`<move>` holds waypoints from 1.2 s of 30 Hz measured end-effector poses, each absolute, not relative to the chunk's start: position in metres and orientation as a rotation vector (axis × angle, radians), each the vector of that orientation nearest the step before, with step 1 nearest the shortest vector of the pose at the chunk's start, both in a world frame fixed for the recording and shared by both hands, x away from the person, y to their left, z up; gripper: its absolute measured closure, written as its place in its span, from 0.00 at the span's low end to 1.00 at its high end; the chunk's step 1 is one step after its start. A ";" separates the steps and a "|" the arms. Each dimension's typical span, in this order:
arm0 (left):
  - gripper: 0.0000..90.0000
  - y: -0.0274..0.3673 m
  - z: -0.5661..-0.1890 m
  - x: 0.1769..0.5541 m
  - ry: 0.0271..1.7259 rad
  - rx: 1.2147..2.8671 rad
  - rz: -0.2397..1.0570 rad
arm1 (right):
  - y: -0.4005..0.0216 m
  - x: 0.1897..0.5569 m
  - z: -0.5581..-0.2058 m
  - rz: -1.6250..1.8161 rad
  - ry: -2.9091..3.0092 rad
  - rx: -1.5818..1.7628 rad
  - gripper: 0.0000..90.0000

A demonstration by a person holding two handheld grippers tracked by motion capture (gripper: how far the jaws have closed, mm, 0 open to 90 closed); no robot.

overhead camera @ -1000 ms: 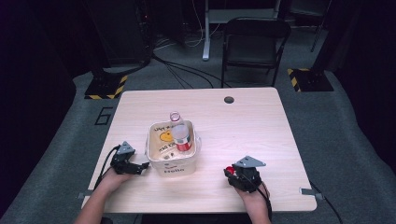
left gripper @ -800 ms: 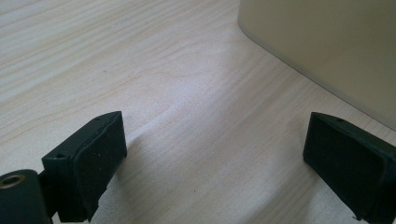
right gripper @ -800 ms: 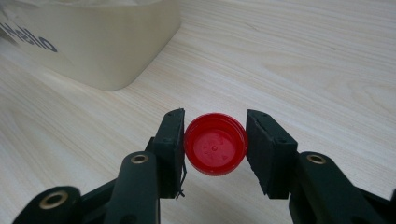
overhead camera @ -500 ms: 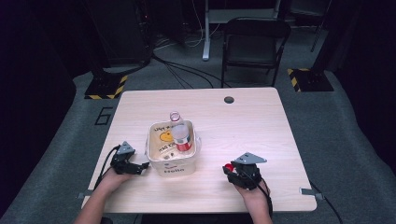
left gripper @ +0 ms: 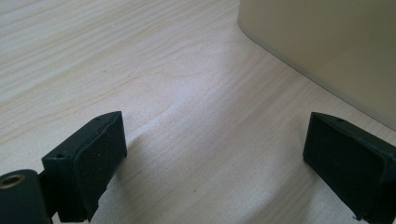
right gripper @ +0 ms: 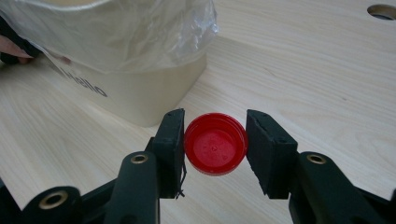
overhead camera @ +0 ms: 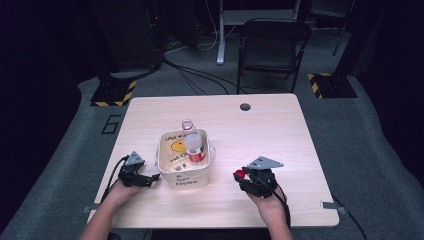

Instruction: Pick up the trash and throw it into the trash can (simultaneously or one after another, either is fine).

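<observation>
Left claw (overhead camera: 150, 179) spread wide, nothing between its jaws, low over the table (overhead camera: 260, 125) – tub (overhead camera: 183, 172) just to its right. Right of the tub, right claw (right gripper: 215, 145) pinching a red cap (right gripper: 215, 143), raised off the wood.

1. The left hand-held gripper (overhead camera: 150, 179) is matte black, with a small grey three-cornered plate on top.
2. A black cable trails from its rear.
3. The right hand-held gripper (right gripper: 214, 140) is built the same: black body, grey plate, black cable.
4. Its arms carry brass-coloured rivet holes.
5. Blocky black pads (left gripper: 95, 154) have a faintly speckled face.
6. Both forearms are bare, unsleeved.
</observation>
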State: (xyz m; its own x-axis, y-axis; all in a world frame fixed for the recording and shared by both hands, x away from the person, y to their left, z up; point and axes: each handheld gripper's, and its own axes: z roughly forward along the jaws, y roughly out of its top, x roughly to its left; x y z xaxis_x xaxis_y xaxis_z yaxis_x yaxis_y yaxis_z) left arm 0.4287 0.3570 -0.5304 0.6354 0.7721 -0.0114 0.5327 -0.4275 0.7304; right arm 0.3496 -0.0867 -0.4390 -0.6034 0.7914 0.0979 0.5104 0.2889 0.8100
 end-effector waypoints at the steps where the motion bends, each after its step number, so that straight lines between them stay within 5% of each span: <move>1: 0.07 0.357 -0.530 0.429 1.014 2.133 0.425 | -0.086 0.350 -0.436 1.229 2.244 1.175 0.64; 36: 0.07 0.357 -0.530 0.429 1.015 2.134 0.424 | -0.055 0.363 -0.378 1.302 2.283 0.996 0.64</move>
State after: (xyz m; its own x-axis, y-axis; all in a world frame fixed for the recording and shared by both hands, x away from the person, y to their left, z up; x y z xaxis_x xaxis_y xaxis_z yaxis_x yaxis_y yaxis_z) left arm 0.4286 0.3569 -0.5304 0.6353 0.7722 -0.0126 0.5337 -0.4271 0.7299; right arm 0.3625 -0.0553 -0.3778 -0.7015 0.7105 0.0553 0.4095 0.3384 0.8472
